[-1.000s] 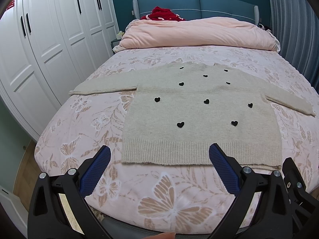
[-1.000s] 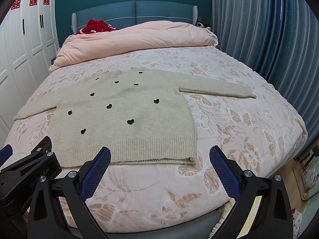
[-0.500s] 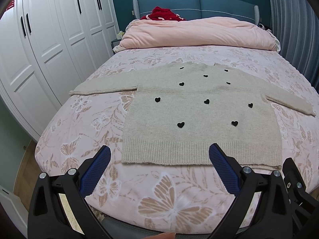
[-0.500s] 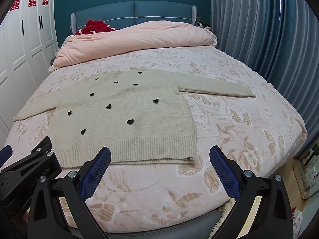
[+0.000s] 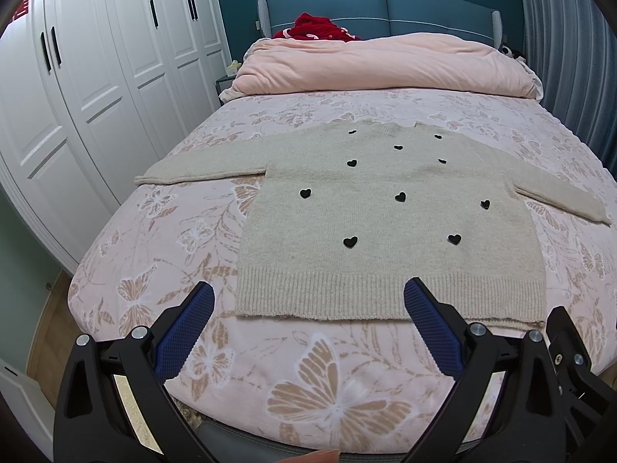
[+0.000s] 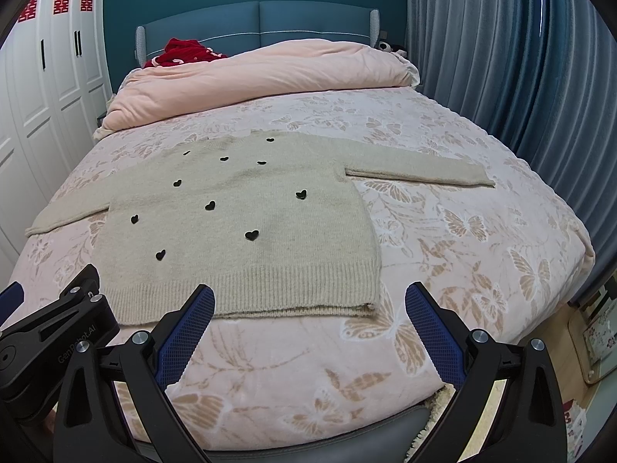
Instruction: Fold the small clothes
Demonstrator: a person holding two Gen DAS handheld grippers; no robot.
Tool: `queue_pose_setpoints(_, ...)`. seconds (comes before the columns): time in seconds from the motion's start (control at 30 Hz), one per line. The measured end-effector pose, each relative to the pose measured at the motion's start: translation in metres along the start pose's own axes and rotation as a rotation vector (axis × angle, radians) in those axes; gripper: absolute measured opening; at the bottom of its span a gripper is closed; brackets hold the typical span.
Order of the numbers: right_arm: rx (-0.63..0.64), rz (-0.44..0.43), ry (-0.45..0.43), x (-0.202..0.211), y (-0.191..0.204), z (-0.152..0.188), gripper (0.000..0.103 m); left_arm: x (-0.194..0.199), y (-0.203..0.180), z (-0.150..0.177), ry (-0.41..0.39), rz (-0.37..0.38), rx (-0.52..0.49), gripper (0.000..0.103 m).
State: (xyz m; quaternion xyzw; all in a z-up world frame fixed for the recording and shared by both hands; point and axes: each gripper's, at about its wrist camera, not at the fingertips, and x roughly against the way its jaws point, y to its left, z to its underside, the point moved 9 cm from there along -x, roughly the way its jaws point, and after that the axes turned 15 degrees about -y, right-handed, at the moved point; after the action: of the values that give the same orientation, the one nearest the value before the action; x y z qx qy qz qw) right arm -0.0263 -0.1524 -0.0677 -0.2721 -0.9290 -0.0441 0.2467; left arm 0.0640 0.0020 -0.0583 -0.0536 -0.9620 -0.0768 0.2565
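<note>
Sweater (image 5: 389, 223), beige knit dotted with small black hearts, lies flat and face up in the middle of the frame on a bed covered with a pink butterfly-print bedspread (image 5: 308, 370). Both sleeves stretch straight out to the sides, one reaching toward the left edge of the bed, the other toward the right. Its ribbed hem runs across the lower middle of the picture, near the foot of the bed.

At the bottom of the left wrist view, the left gripper (image 5: 308, 293) hangs above the foot of the bed with its two blue-padded fingers spread wide and nothing between them. In the right wrist view, the right gripper (image 6: 309, 294) sits at the bottom of the frame in the same way, spread wide and holding nothing; the sweater (image 6: 239, 227) lies just beyond it, its hem corner between the fingers.

A rolled pink duvet (image 5: 385, 65) crosses the upper part of the frame, with a red garment (image 5: 320, 31) behind it against a blue headboard (image 5: 385, 7). White wardrobe doors (image 5: 96, 77) fill the left; blue-grey curtains (image 6: 501, 58) fill the right
</note>
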Motion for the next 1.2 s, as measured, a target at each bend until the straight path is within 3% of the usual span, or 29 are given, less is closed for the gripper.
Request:
queue_pose_setpoints(0.5, -0.006, -0.011, 0.014, -0.004, -0.003, 0.009, 0.098, -0.005, 0.006, 0.002, 0.007, 0.001, 0.007, 0.096)
queue_pose_setpoints(0.7, -0.024, -0.135, 0.022, -0.036, -0.011, 0.019, 0.098, -0.031, 0.000, 0.014, 0.061, 0.102, 0.052, 0.097)
queue_pose_setpoints(0.8, -0.104, -0.125, 0.078, -0.085, -0.053, 0.014, 0.098, -0.054, 0.012, 0.012, 0.060, 0.098, 0.108, 0.098)
queue_pose_setpoints(0.93, -0.365, -0.050, 0.148, -0.176, -0.149, 0.004, 0.098, -0.089, 0.020, 0.010, 0.084, 0.109, 0.198, 0.098)
queue_pose_setpoints(1.03, -0.514, 0.087, 0.119, -0.240, -0.235, -0.010, 0.098, -0.116, 0.023, 0.009, 0.097, 0.107, 0.234, 0.098)
queue_pose_setpoints(1.2, -0.728, 0.192, 0.095, -0.329, -0.338, -0.022, 0.098, -0.147, 0.019, 0.007, 0.067, 0.074, 0.227, 0.098)
